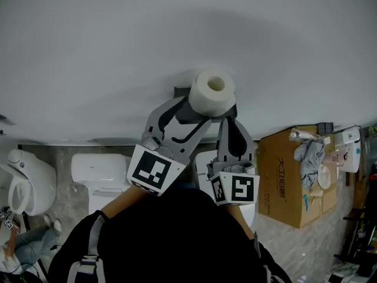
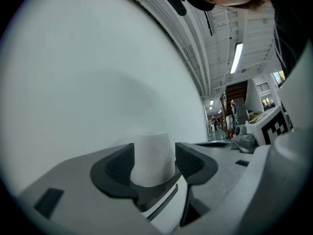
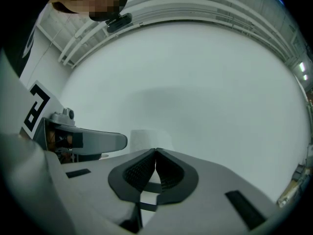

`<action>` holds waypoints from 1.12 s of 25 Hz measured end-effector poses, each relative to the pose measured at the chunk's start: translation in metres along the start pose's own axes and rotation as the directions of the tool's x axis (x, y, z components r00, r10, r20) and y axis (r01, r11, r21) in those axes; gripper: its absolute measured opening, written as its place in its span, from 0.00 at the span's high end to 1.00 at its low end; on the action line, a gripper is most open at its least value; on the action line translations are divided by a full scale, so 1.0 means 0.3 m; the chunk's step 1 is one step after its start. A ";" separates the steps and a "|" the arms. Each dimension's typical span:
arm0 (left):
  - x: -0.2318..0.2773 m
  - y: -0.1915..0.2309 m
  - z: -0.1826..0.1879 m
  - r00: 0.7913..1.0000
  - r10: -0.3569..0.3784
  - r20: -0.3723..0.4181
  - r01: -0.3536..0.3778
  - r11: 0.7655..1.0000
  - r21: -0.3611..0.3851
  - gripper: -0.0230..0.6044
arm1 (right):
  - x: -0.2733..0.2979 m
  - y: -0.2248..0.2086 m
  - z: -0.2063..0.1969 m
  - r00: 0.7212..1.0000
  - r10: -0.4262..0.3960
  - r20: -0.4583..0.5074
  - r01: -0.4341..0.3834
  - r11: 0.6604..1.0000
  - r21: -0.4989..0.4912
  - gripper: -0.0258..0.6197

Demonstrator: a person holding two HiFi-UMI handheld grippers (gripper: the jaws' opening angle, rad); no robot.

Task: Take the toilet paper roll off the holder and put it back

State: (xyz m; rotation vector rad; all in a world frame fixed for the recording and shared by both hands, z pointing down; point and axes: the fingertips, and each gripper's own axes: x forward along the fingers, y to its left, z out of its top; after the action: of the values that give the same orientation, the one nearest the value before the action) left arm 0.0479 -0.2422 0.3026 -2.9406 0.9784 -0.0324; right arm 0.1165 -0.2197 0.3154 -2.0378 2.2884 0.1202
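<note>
Head view shows the toilet paper roll [image 1: 212, 92] seated on the holder [image 1: 178, 91], which is fixed to the pale wall [image 1: 118, 52]. Left gripper [image 2: 154, 156]: jaws spread, one on each side of the roll. The left gripper view shows a thin gap at one pad, so no clamping is evident. Right gripper [image 3: 156, 153]: jaws pressed together with nothing between them. Its tip sits just beside and below the roll, alongside the left gripper. Both grippers point at the wall. A white toilet [image 1: 100, 173] and a cardboard box [image 1: 288, 175] stand on the floor below, well apart from the roll.
</note>
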 end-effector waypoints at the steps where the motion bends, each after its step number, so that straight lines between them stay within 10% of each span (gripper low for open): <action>1: 0.008 0.000 0.005 1.000 0.000 0.000 0.000 1.000 0.009 0.54 | 0.005 -0.003 0.004 1.000 0.006 0.000 -0.006 1.000 -0.001 0.92; 28: 0.158 0.028 0.022 0.998 0.040 -0.053 -0.037 0.998 0.049 0.30 | 0.076 -0.059 0.020 0.997 0.072 0.037 -0.072 0.997 0.001 0.92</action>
State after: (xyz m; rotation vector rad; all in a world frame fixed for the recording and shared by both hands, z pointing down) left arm 0.0809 -0.2772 0.2959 -2.8911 1.0265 -0.1331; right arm 0.1315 -0.2437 0.3070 -1.9358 2.3394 0.1584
